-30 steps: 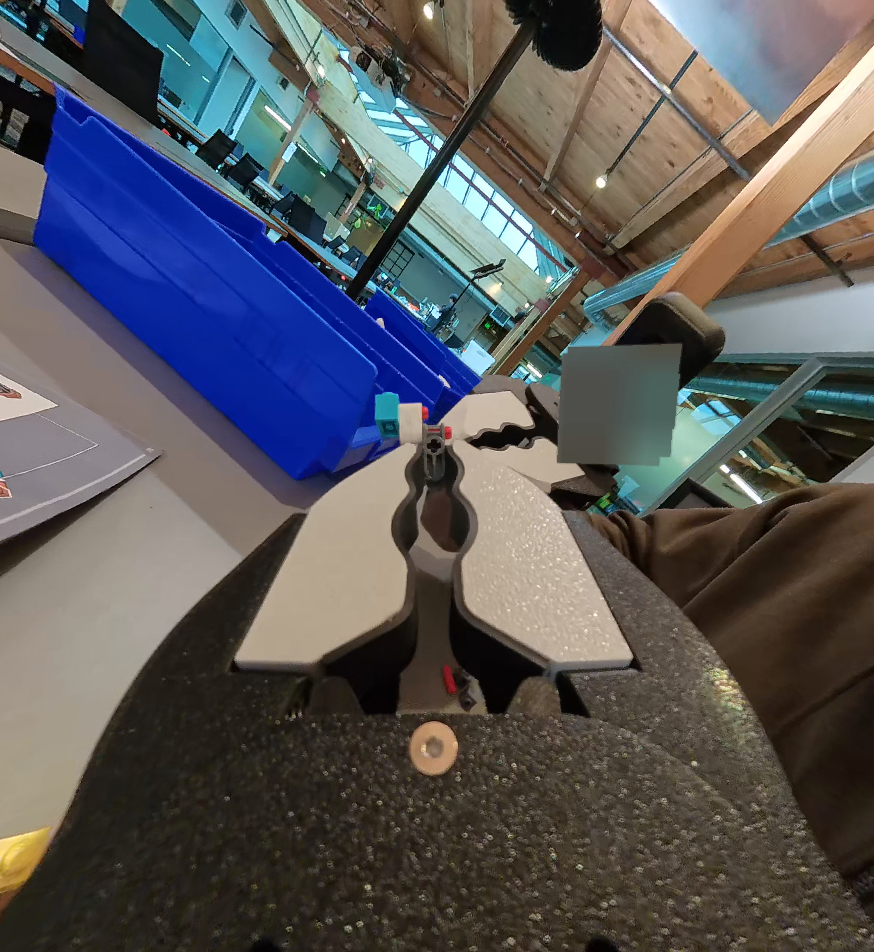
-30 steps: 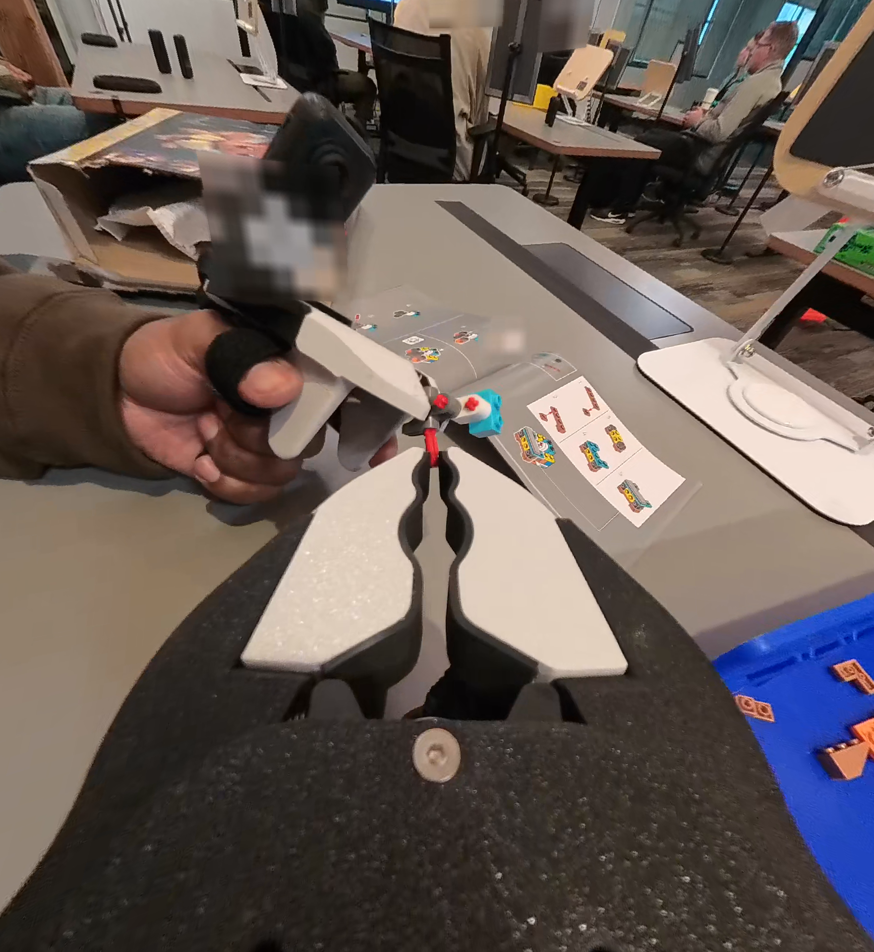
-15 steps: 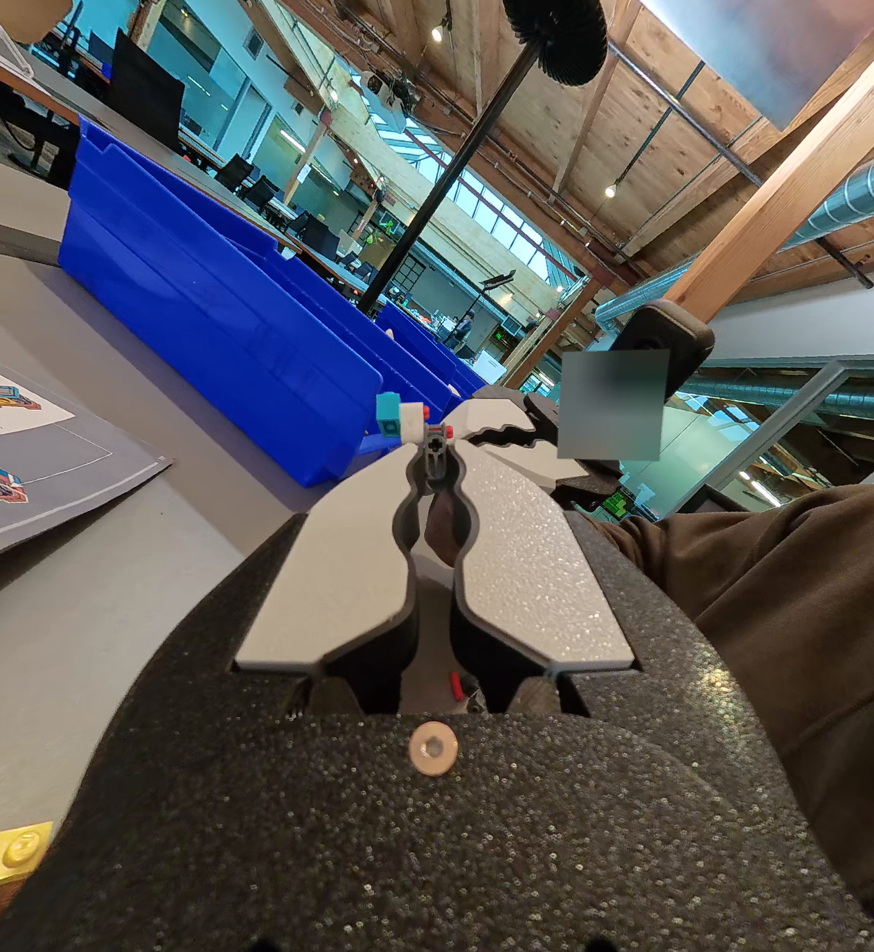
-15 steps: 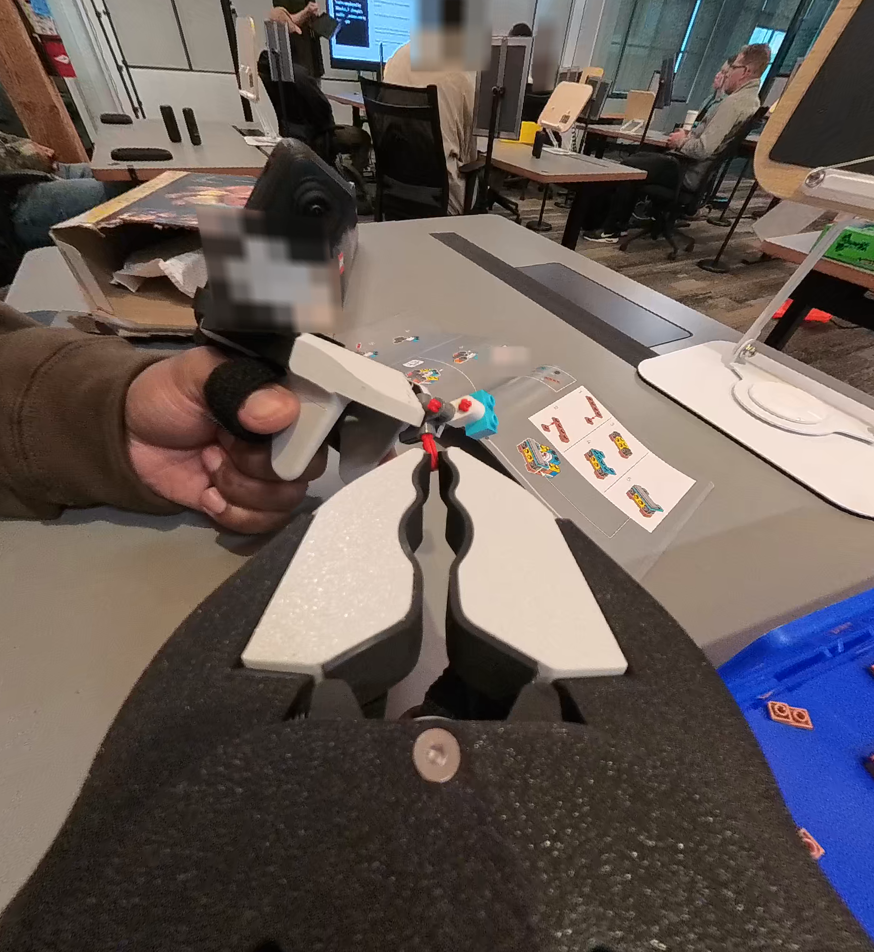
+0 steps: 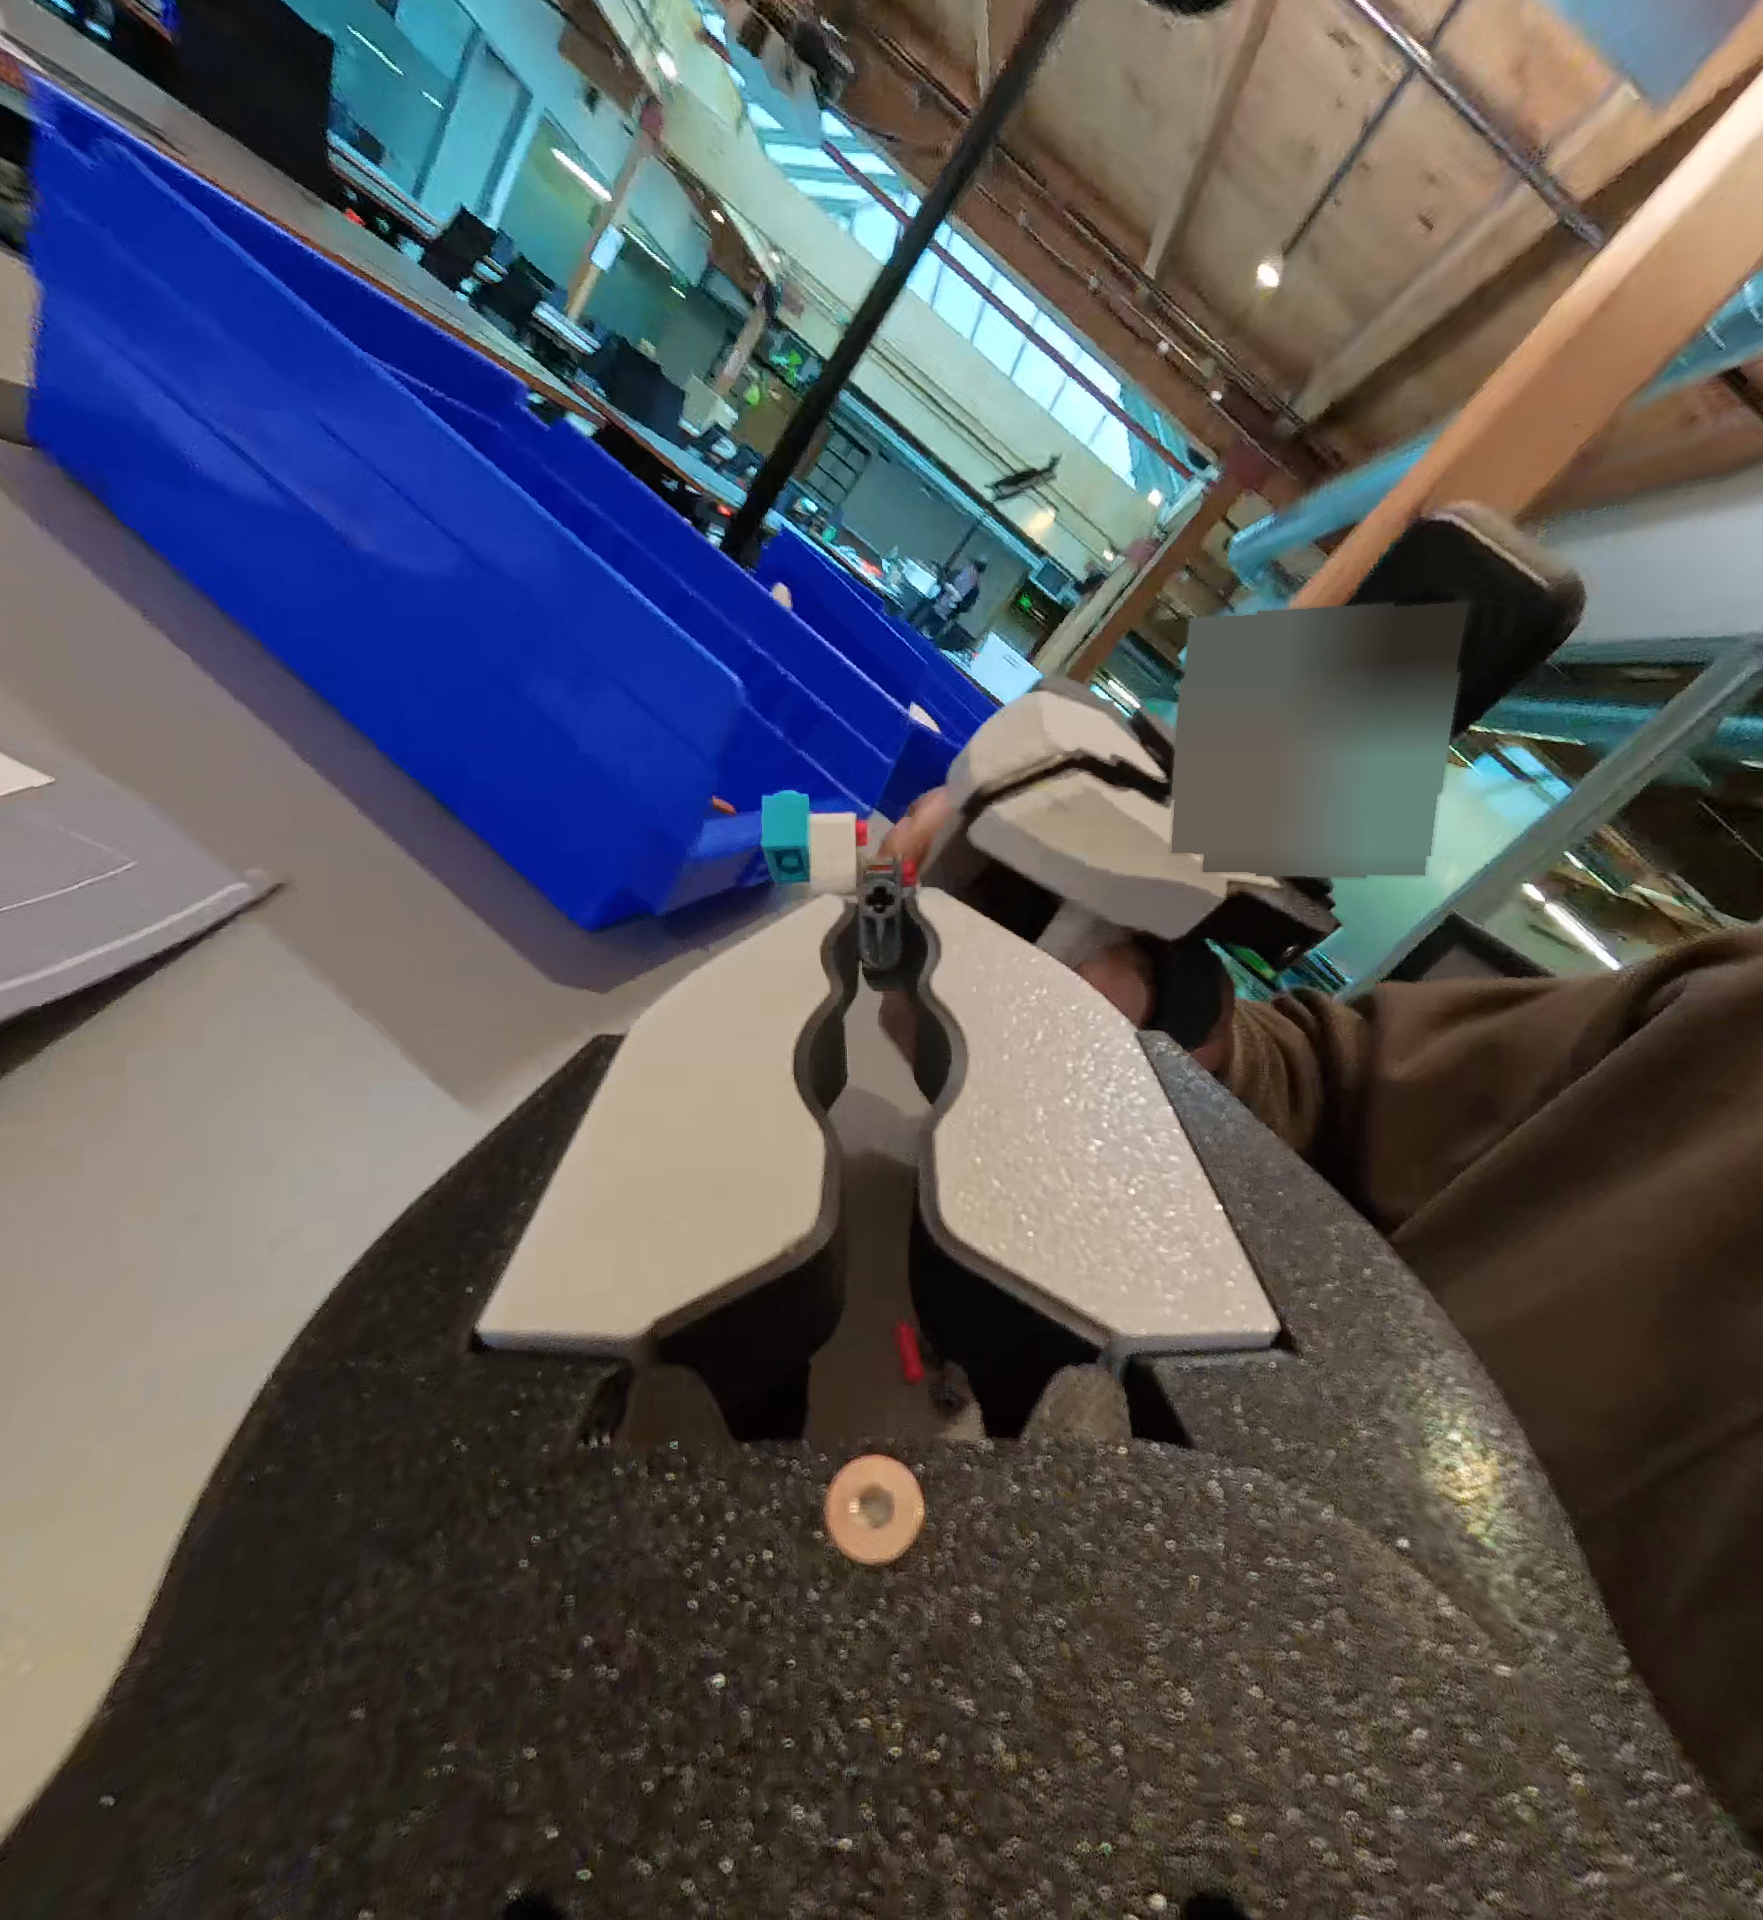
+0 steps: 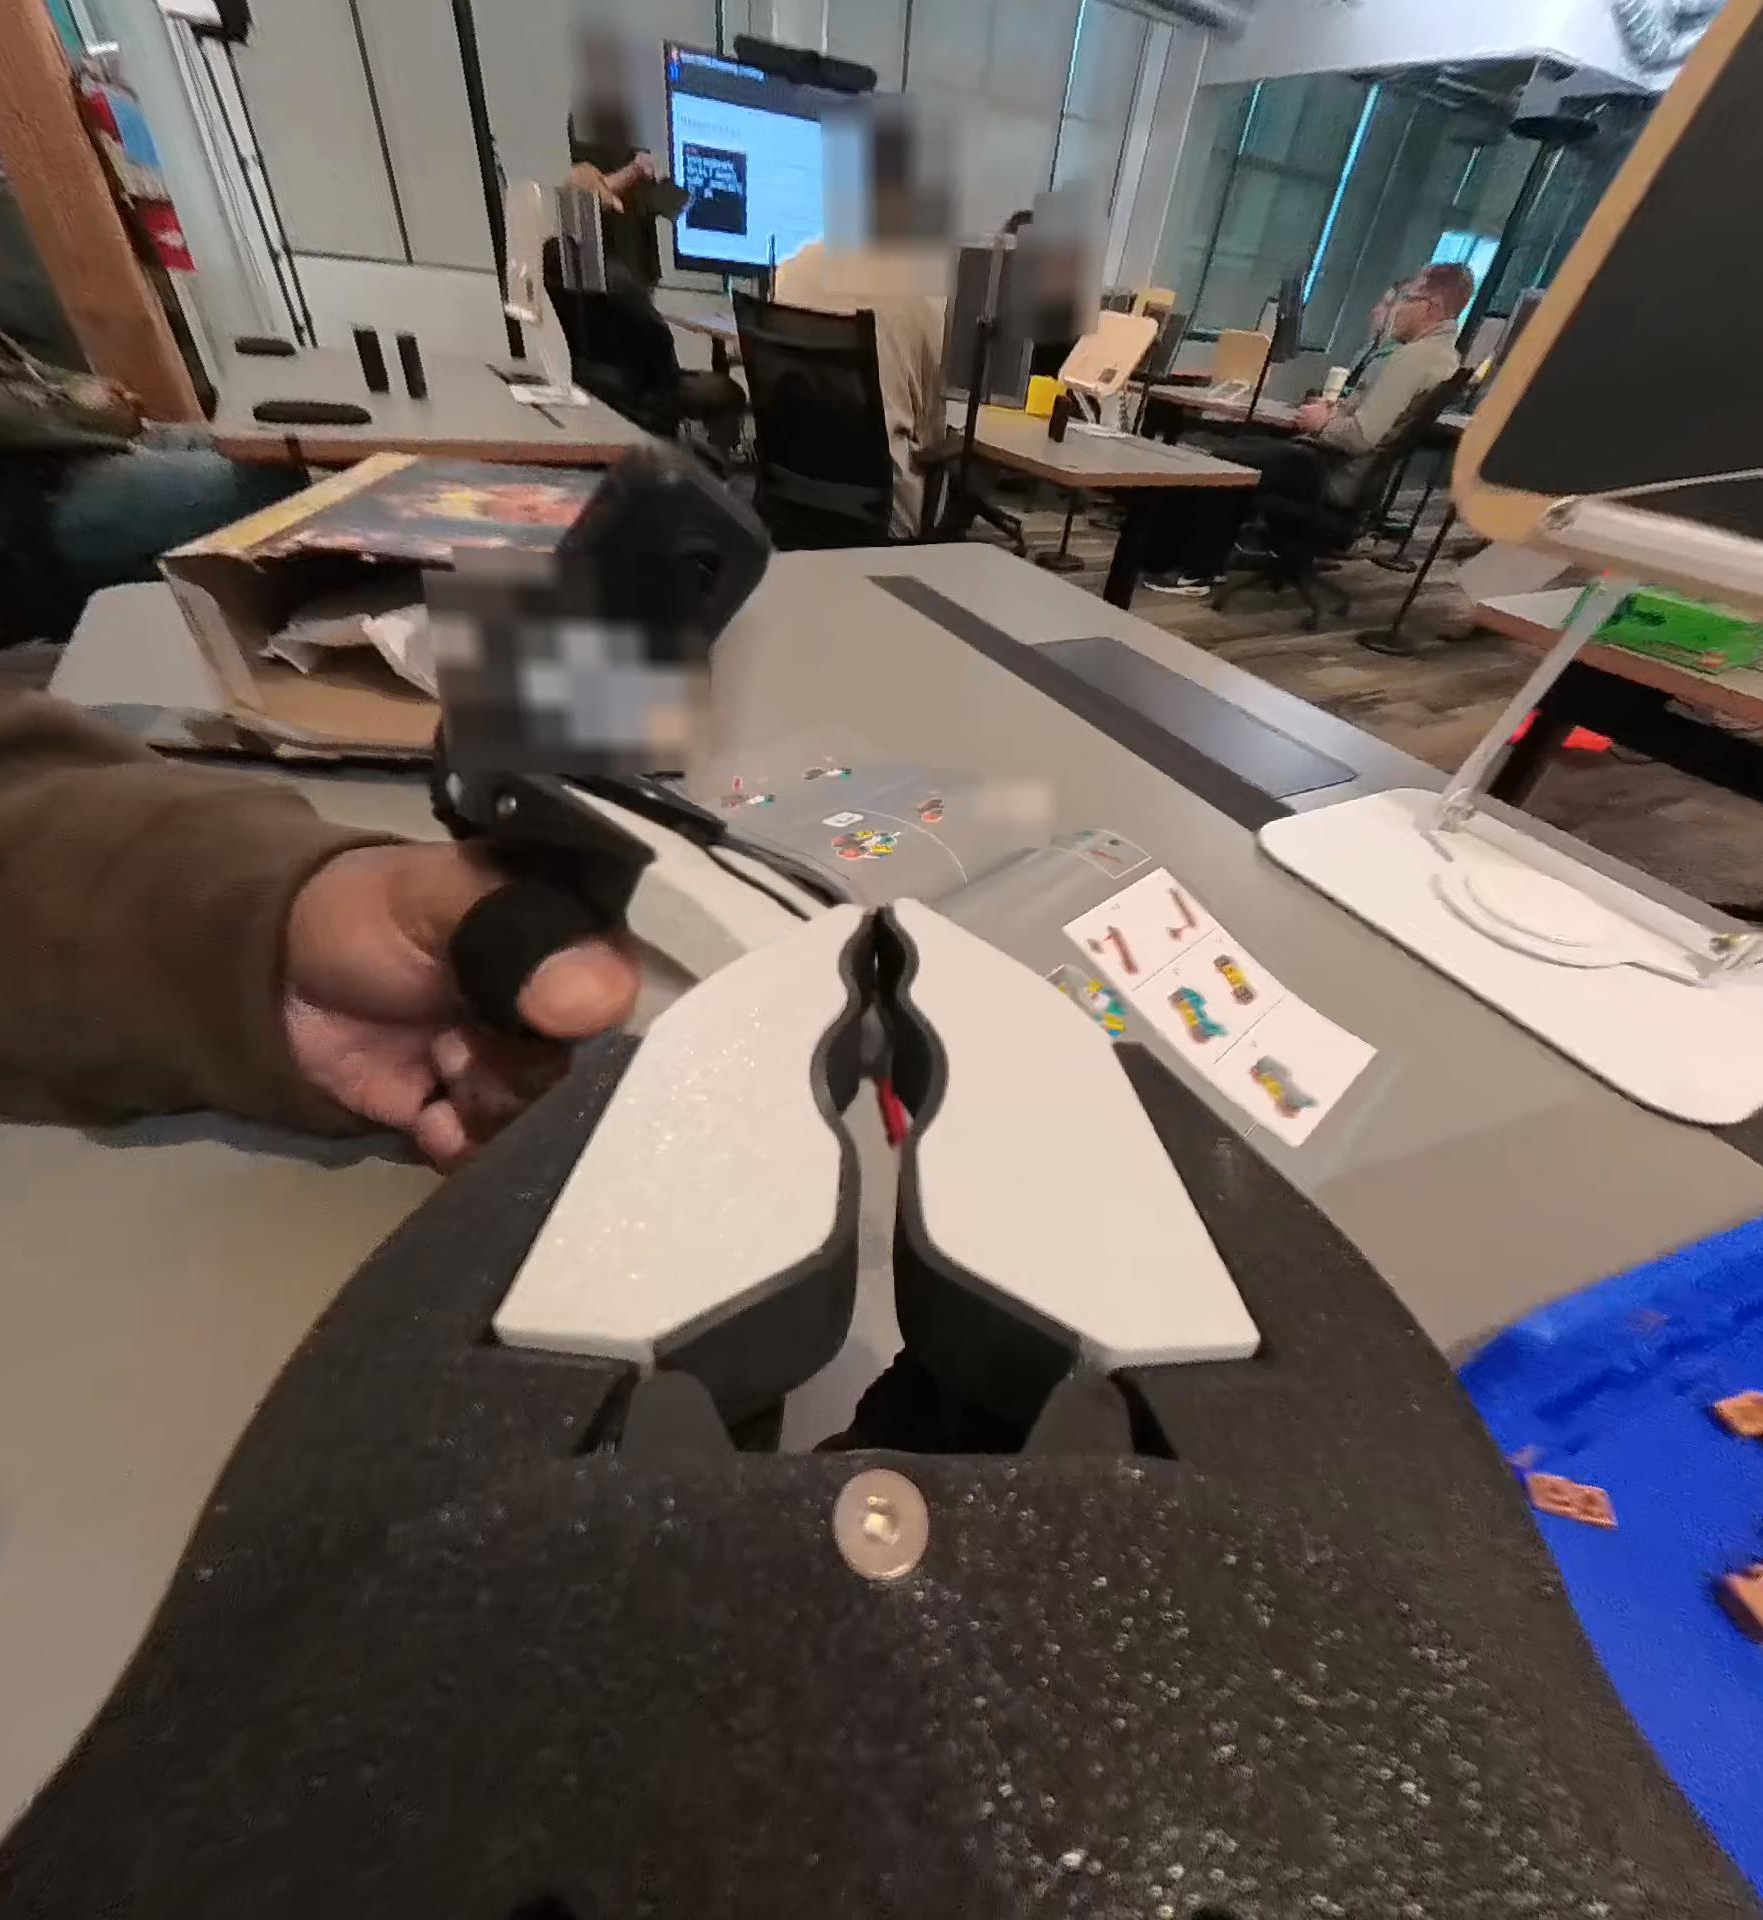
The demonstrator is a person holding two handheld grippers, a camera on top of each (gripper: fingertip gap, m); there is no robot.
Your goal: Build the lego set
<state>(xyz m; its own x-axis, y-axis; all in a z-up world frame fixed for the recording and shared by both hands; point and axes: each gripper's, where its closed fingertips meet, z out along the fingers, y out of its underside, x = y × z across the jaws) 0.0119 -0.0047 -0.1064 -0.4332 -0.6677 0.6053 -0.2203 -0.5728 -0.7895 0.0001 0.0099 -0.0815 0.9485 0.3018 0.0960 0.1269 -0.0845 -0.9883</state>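
The left gripper (image 5: pixel 882 914) is clamped on a small dark lego assembly (image 5: pixel 879 912), its teal-and-white end (image 5: pixel 804 854) jutting left. The right gripper (image 6: pixel 882 920), fingers pressed together on a red pin (image 6: pixel 891 1110), sits just right of it. Blue bins (image 5: pixel 389 582) stand beyond, the instruction sheet (image 6: pixel 1209 997) farther out on the grey table (image 6: pixel 129 1299).

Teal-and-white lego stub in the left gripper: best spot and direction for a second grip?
Probably the teal block at the free end, approached from its open left, pinching its flat faces. It juts sideways from the grey connector, which the left gripper clamps.
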